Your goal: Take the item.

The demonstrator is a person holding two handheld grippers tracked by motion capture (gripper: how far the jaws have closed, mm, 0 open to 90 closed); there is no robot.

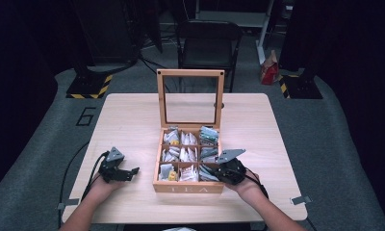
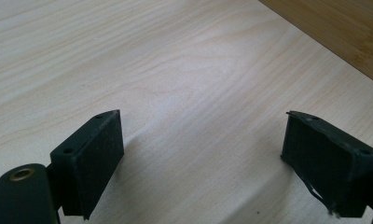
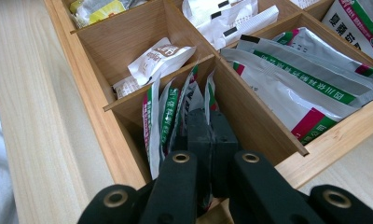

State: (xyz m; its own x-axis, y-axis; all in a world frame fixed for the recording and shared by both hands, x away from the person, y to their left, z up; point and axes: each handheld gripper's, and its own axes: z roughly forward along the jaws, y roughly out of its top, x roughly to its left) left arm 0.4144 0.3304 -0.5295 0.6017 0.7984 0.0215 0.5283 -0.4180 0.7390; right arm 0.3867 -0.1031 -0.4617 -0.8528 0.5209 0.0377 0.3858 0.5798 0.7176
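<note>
Pale woodgrain table (image 1: 133, 115); right gripper (image 3: 211, 122) pinching glossy foil sachet (image 3: 194, 100).

tea box (image 1: 188, 186): we are noting honey-brown wood
sachets (image 3: 168, 109): showing silver-white, green and red stripes
table (image 2: 184, 70): showing pale woodgrain

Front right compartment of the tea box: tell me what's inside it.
Upright green-and-white sachets fill that compartment of the tea box, and the right gripper reaches in among them, jaws together. Its jaws hide the compartment's floor and any pinched sachet.
</note>
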